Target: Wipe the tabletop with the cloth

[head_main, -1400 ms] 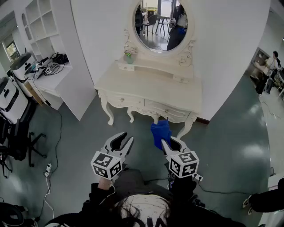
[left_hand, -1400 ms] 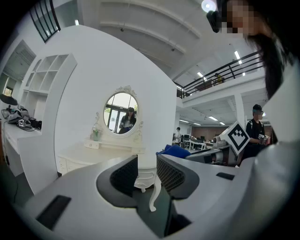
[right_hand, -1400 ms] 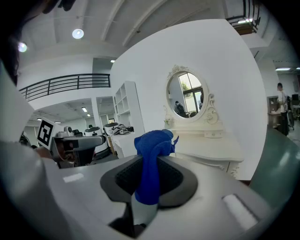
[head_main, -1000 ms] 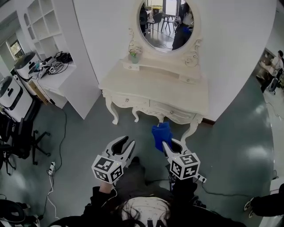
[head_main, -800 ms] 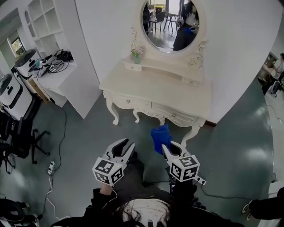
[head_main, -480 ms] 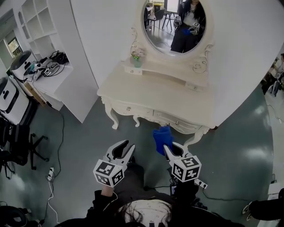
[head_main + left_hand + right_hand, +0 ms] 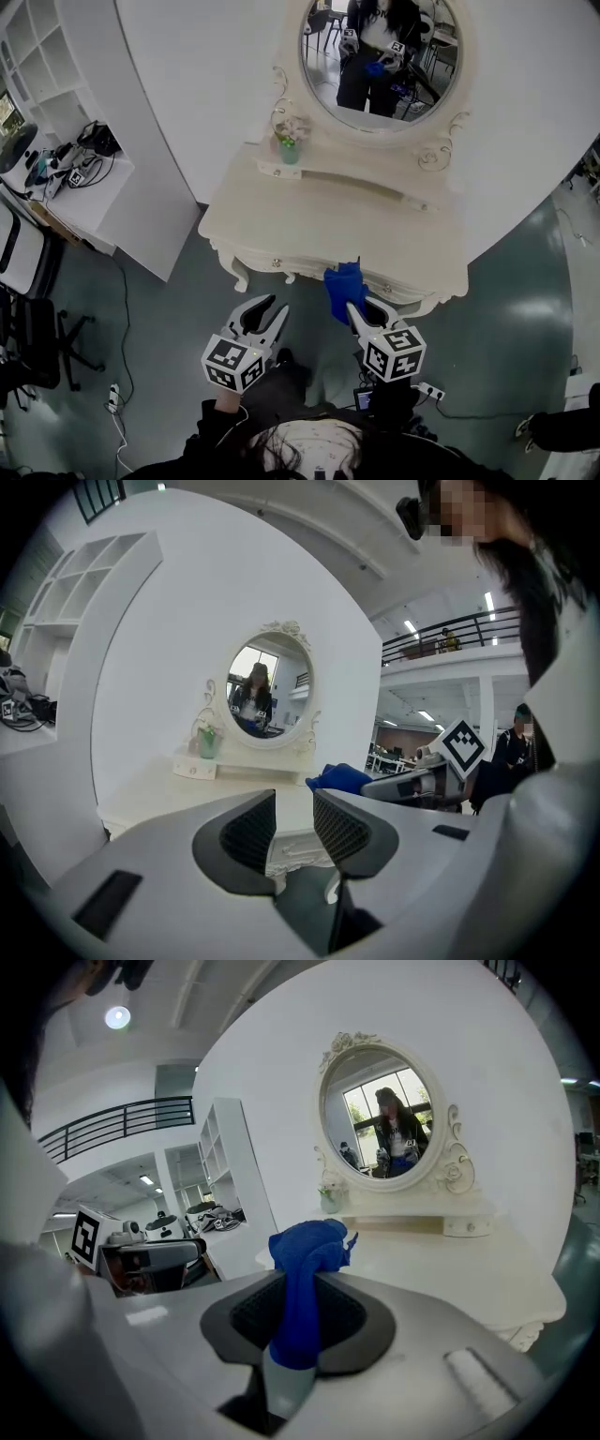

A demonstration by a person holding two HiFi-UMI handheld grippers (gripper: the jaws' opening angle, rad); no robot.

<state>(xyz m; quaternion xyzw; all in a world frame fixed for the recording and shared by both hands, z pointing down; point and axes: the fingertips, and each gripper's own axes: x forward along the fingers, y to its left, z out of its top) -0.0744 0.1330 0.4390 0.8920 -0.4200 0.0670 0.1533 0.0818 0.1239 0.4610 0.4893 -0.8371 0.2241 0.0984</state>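
A cream dressing table (image 7: 328, 225) with an oval mirror stands against the white wall ahead; its tabletop (image 7: 441, 1255) is bare apart from a small raised shelf. My right gripper (image 7: 361, 309) is shut on a bunched blue cloth (image 7: 344, 287) (image 7: 302, 1269), which sticks up out of the jaws just in front of the table's front edge. My left gripper (image 7: 265, 315) (image 7: 292, 822) hangs to the left of it, over the floor, open with a narrow gap and nothing between its fingers. The blue cloth (image 7: 339, 779) also shows at the right of the left gripper view.
A small green vase of flowers (image 7: 290, 142) stands on the table's back shelf at the left. A white shelving unit and a side desk (image 7: 66, 178) with cables and devices lie far left. Dark chairs (image 7: 23, 347) and a power strip (image 7: 113, 397) sit on the grey floor.
The person has stepped closer to the dressing table: it fills more of the head view and the cloth now reaches its front edge. Both grippers keep their pose.
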